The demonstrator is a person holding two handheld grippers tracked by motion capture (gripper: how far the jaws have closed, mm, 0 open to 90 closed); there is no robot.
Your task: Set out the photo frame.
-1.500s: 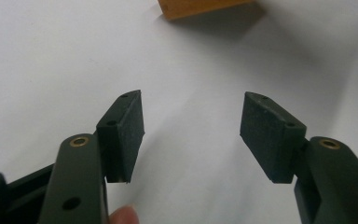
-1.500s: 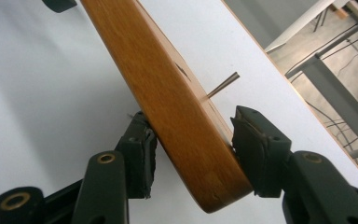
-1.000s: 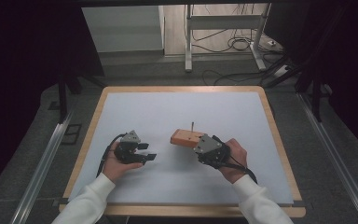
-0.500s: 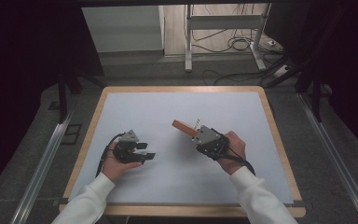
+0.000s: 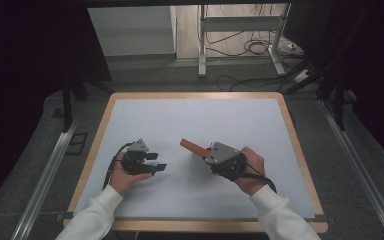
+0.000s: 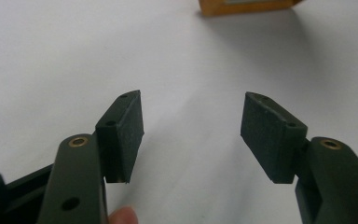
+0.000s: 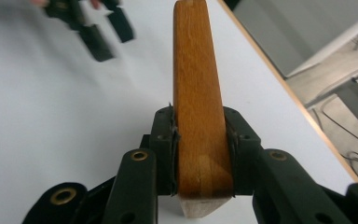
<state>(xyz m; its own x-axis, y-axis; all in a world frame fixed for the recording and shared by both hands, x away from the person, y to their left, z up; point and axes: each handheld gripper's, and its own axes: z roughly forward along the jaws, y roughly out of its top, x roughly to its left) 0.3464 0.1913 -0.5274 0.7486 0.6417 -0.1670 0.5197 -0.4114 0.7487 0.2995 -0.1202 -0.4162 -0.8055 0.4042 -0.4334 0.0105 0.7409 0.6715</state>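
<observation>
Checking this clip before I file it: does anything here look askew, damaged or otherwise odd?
Nothing looks damaged or spilled. The wooden block is clamped edgewise in the right gripper, tilted off the white table. The left gripper is open with nothing between its jaws.

Both of the person's arms wear white long sleeves (image 5: 97,212) with ribbed cuffs. The left gripper (image 5: 152,162) and the right gripper (image 5: 206,151) are matt black, each with a grey three-cornered plate on top behind its fingers and a black cable trailing back from the body. Their fingers (image 6: 121,135) end in flat rectangular black pads, and brass-ringed screw holes sit on the links just behind the fingers.
</observation>
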